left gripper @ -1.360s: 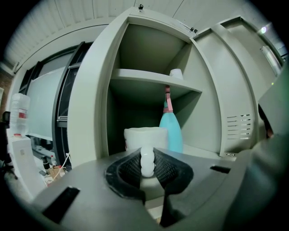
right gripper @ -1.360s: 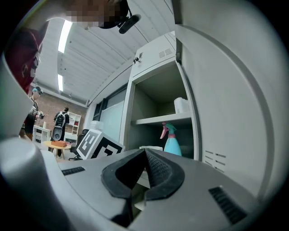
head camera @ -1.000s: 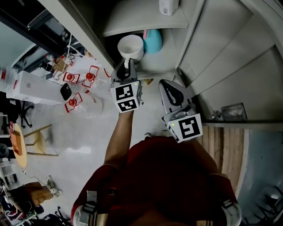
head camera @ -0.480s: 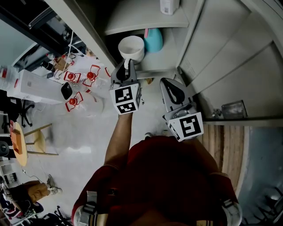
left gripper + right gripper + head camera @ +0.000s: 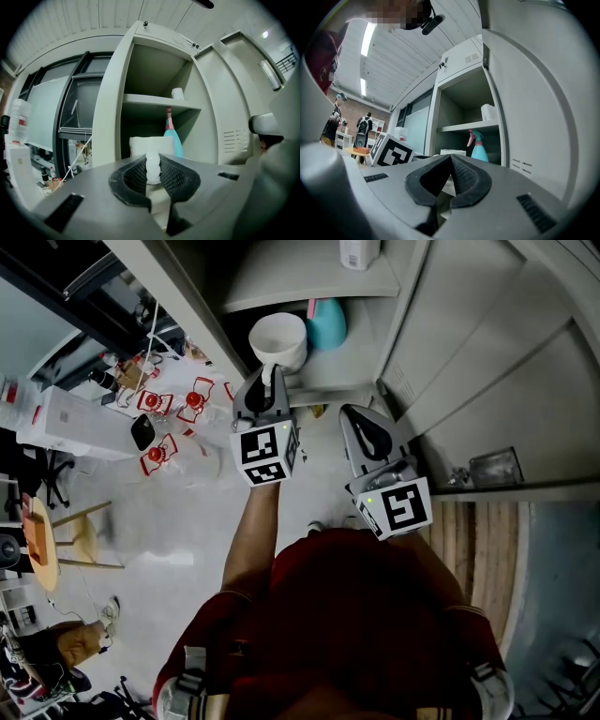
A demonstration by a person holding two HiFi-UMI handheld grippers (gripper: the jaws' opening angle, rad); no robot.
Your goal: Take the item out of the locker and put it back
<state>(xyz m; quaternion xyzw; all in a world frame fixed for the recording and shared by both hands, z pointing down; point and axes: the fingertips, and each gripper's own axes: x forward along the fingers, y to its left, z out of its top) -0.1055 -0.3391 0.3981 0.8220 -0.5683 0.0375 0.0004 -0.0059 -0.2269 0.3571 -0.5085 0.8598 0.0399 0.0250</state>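
Observation:
A white mug point(image 5: 277, 339) hangs in front of the locker's lower compartment, at its open front edge. My left gripper point(image 5: 268, 381) is shut on the mug's handle point(image 5: 153, 169), and the mug's body point(image 5: 143, 145) rises just beyond the pads. A teal spray bottle point(image 5: 325, 324) stands inside the locker right behind the mug. My right gripper point(image 5: 352, 418) hovers lower right of the mug, in front of the locker's door side; its jaws are shut with the tips touching point(image 5: 451, 158) and nothing is between them.
A white container point(image 5: 357, 253) stands on the locker's upper shelf point(image 5: 300, 282). The open grey locker door point(image 5: 487, 362) stretches to the right. On the floor at the left are red-capped bottles point(image 5: 189, 401), a white box point(image 5: 70, 423) and a stool point(image 5: 84, 540).

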